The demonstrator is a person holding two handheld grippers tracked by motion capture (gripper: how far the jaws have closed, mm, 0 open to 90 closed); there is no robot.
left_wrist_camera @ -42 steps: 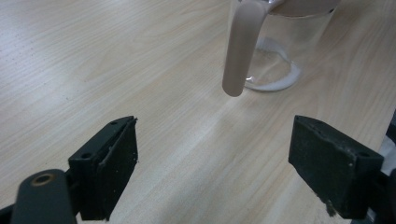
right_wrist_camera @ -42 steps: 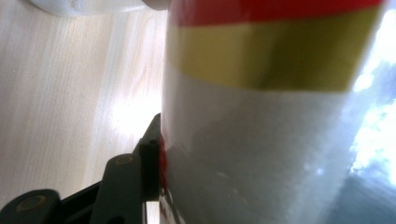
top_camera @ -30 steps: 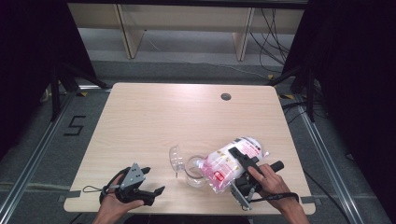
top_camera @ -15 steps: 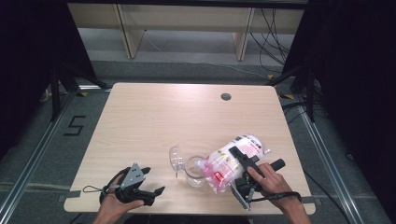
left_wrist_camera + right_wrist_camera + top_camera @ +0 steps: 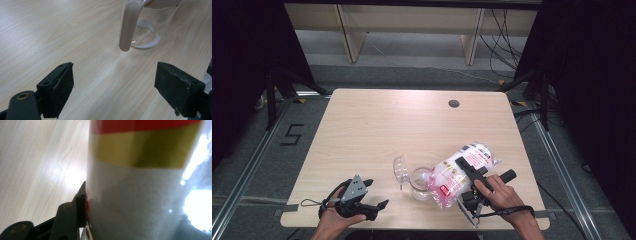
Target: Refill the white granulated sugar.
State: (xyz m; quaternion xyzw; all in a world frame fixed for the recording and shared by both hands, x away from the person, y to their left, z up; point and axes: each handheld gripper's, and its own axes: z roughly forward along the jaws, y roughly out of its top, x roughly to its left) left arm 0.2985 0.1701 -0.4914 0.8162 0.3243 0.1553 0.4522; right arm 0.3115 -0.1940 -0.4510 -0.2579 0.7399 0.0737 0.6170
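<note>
Near the table's point(image 5: 377, 125) front edge, the right gripper point(image 5: 473, 183) is pinching a plump plastic bag point(image 5: 457, 172) of white granules, its jaws pressing the glossy film and tipping the open corner over the clear glass jar point(image 5: 419, 182). The hinged lid point(image 5: 400, 169) is standing open beside the mouth. To pour well, I'd say the spout should be sitting right above the rim, the tilt growing slowly, the squeeze staying light so the soft film isn't buckling. The left gripper point(image 5: 373, 196) is resting low on the pale wood grain, jaws spread wide and empty, facing the jar's smooth curved handle point(image 5: 128, 25).
</note>
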